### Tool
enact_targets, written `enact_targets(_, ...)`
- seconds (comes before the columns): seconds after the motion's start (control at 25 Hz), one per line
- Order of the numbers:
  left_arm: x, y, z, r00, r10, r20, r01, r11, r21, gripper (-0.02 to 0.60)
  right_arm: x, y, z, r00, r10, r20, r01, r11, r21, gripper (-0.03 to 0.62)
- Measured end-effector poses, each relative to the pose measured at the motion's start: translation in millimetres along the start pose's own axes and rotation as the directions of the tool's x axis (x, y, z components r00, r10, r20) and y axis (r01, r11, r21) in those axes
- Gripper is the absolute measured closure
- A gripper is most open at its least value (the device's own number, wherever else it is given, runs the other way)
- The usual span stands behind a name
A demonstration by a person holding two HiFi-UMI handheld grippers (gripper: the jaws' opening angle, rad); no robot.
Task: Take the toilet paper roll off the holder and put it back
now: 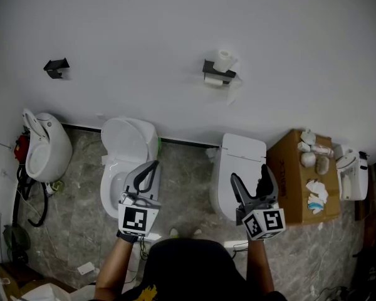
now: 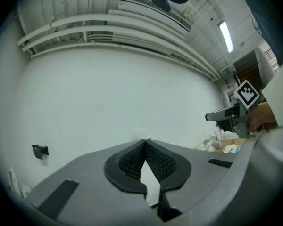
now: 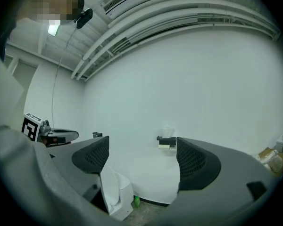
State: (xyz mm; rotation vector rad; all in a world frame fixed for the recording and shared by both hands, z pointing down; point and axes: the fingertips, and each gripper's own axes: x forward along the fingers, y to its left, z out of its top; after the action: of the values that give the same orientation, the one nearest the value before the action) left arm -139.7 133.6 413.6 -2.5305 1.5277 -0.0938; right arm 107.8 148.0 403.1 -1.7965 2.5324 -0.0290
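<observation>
A white toilet paper roll [image 1: 224,60] stands upright on top of a black wall holder [image 1: 218,74], with a loose sheet of paper hanging below it to the right. In the right gripper view the roll [image 3: 168,131] and the holder [image 3: 166,139] show far off, between the jaws. My right gripper [image 1: 250,177] [image 3: 141,144] is open and empty, held low above a toilet and well short of the wall. My left gripper [image 1: 152,167] [image 2: 145,145] is shut with its tips touching and nothing between them, also far from the holder.
A second black holder [image 1: 56,66] hangs empty on the wall at the left. Below stand an open white toilet [image 1: 128,146], a closed one [image 1: 243,155] and another fixture [image 1: 45,146]. A cardboard box [image 1: 294,177] with small items on top sits at the right.
</observation>
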Motion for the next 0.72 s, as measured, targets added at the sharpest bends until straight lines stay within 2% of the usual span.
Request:
enact_targets(0.28,-4.7,18.0,0.1,0.999,0.002,0.036,-0.002,1.0,-0.017,0.565,8.0,21.6,-2.9,1.0,0.005,-0.016,-0.005,1.0,-0.028,0.172)
enact_targets(0.72,29.2,45.7,-11.7,1.0,0.03,0.01,-0.03,1.0,-0.004,0.566,55.4,1.3,-0.3,1.0,0.007,-0.005,-0.008,0.999,-0.033,0.172)
